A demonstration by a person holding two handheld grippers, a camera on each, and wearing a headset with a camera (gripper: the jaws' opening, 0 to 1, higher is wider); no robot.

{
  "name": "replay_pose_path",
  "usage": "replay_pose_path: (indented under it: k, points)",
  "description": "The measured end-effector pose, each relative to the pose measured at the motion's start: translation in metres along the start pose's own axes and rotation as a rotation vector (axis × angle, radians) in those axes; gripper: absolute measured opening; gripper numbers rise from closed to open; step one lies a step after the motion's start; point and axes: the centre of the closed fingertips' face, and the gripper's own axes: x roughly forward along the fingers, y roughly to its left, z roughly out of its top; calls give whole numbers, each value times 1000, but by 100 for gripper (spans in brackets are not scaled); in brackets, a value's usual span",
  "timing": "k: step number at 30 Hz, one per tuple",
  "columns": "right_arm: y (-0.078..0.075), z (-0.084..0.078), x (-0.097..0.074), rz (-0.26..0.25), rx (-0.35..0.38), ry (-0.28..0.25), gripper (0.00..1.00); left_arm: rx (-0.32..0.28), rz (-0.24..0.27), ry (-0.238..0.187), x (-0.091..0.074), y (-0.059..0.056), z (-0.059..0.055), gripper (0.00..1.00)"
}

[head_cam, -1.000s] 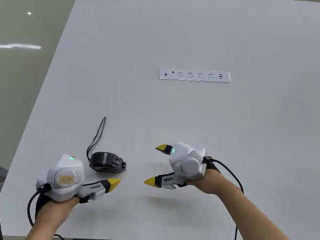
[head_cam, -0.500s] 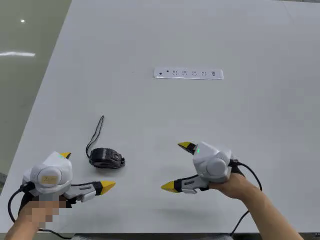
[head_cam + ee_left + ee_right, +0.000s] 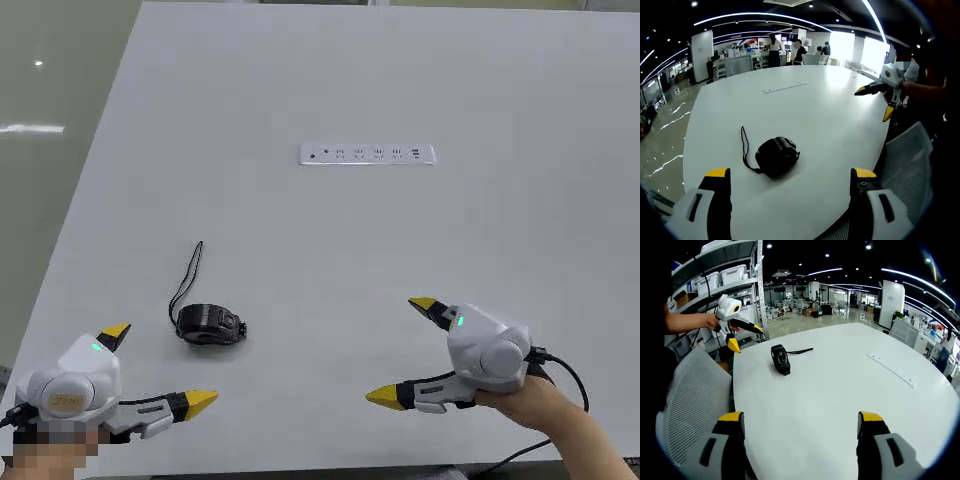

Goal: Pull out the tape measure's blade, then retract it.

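Observation:
A black tape measure (image 3: 210, 324) with a thin black wrist cord lies on the white table, blade fully inside; it also appears as the tape measure (image 3: 777, 156) and the tape measure (image 3: 780, 359). My left gripper (image 3: 158, 368) hovers open at the near left table edge, just short of the tape measure, its yellow-tipped fingers (image 3: 716, 174) wide apart. My right gripper (image 3: 404, 350) is open at the near right, well away from the tape measure, with nothing between its fingertips (image 3: 869, 418).
A white power strip (image 3: 367, 154) lies flat toward the far middle of the table (image 3: 330, 240). A mesh chair back (image 3: 687, 390) stands by the near edge. Shelving and an office floor lie beyond the table.
Both grippers have drawn back toward the near edge and apart from each other; the right one moved right, away from the tape measure. The tape measure lies where it was.

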Motion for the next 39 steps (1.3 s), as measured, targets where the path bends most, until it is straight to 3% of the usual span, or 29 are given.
replay_pose_path:
  k: [7,14,26,39]
  points:
    - [-8,-10,-18,-50,24,-3,96,-6,25,-6,-7,6,-5,99]
    - [-12,-16,-30,-83,54,-10,96,-4,19,-11,-10,-1,-5,99]
    - [-17,-16,-38,-107,53,-17,96,11,15,-19,-12,-4,0,99]
    - [-22,-18,-43,-113,52,-11,96,15,14,-16,-8,0,-3,99]
